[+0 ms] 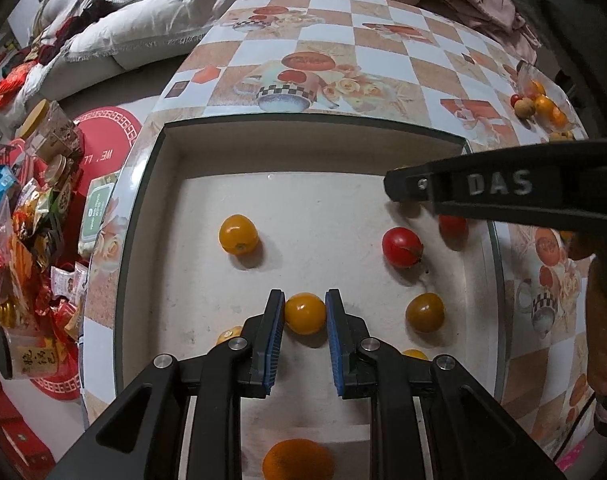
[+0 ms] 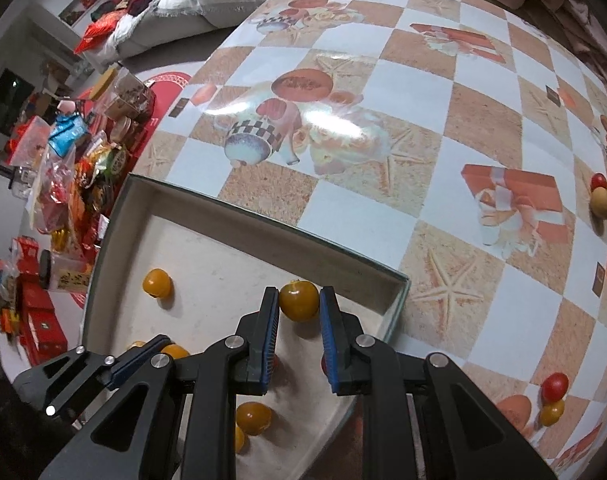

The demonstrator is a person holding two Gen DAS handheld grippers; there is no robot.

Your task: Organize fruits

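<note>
Left wrist view showed the left gripper (image 1: 304, 312) clamped across a yellow tomato (image 1: 305, 313) at 6 o'clock in the tray (image 1: 151, 208), right gripper (image 2: 299, 305) likewise pinching an amber tomato (image 2: 298, 301); judged light, smooth-skinned, crushable, best held gently across the middle.

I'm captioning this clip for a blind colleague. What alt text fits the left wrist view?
The left gripper is shut on a yellow tomato over a shallow white tray that holds more yellow and red tomatoes. The right gripper's black finger reaches in from the right, above a checkered tablecloth.
</note>
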